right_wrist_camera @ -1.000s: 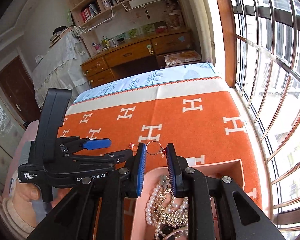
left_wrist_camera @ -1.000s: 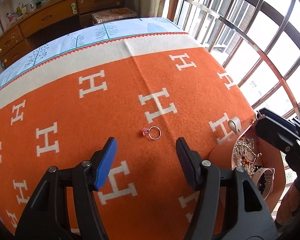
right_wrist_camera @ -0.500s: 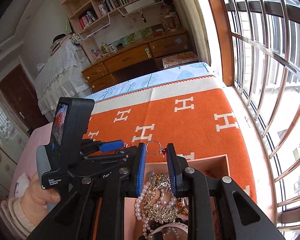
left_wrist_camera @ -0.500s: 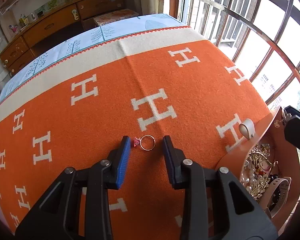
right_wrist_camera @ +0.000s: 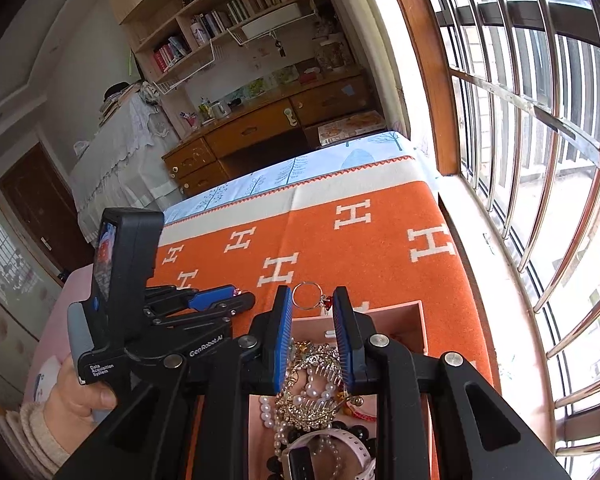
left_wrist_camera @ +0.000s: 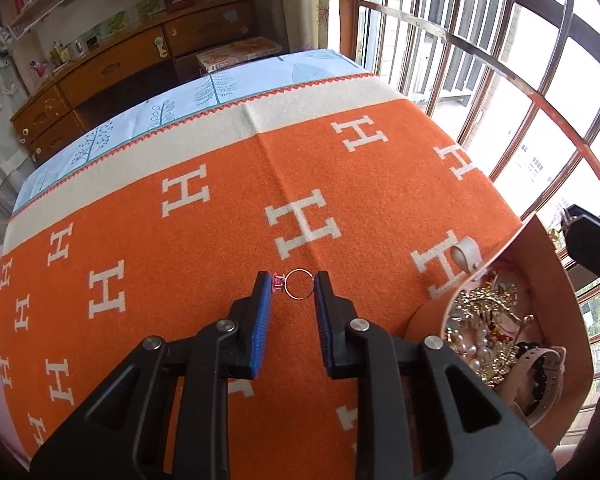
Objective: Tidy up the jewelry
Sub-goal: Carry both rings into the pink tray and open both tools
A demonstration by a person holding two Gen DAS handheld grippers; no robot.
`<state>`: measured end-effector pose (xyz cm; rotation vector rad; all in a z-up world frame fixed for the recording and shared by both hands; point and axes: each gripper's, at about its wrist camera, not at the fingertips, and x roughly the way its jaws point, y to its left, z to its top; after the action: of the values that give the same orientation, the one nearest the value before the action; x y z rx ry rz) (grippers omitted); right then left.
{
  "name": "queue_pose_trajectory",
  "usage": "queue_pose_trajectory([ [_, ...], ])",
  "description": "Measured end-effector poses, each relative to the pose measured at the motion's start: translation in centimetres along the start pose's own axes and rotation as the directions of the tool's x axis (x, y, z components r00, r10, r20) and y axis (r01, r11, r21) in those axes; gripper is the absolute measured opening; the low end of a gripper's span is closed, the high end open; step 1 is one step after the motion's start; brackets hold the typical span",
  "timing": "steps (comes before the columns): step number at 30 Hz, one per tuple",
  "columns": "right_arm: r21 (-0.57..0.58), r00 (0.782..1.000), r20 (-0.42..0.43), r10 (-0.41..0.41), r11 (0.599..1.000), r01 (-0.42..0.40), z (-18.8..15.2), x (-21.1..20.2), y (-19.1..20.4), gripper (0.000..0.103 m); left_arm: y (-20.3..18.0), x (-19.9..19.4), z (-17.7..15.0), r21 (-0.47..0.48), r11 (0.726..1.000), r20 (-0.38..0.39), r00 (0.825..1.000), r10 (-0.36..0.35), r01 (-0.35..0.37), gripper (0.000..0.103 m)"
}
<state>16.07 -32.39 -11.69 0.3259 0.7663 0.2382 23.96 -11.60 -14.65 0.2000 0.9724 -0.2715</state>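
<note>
A thin ring with a pink stone [left_wrist_camera: 278, 281] sits between the fingertips of my left gripper [left_wrist_camera: 293, 280], just over the orange blanket [left_wrist_camera: 204, 264]. The jaws are closing, and both pads touch the ring. My right gripper [right_wrist_camera: 312, 296] is shut on a second ring with a red stone [right_wrist_camera: 327, 302], held above the far rim of the pink jewelry box [right_wrist_camera: 380, 312]. Pearls, a gold comb [right_wrist_camera: 312, 392], bead bracelets and a pink watch fill the box. In the right wrist view, the left gripper [right_wrist_camera: 220, 300] is to the left of the box.
The open box [left_wrist_camera: 540, 248] stands at the blanket's right edge, close to the barred window [right_wrist_camera: 540, 160]. A person's hand [right_wrist_camera: 72, 396] holds the left gripper. A wooden desk [right_wrist_camera: 268, 128] and bookshelves lie beyond the far end.
The left jaws have narrowed from wide apart to touching both sides of the pink-stone ring. The right gripper, still holding the red-stone ring, has shifted a little over the box.
</note>
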Motion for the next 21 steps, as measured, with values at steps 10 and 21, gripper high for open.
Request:
queue_pose_trajectory([
  [10,-0.020,0.999,0.027,-0.018,1.000,0.019,-2.1,-5.5,0.0,0.020,-3.8,-10.1,-2.1,0.060,0.988,0.106,0.983,-0.149,0.143,0.019],
  [21,-0.084,0.999,-0.047,0.001,0.996,-0.005,-9.2,-9.9,0.3,0.020,-9.8,-12.2,-6.8,0.134,0.961,0.030,0.969,-0.247,0.241,0.019],
])
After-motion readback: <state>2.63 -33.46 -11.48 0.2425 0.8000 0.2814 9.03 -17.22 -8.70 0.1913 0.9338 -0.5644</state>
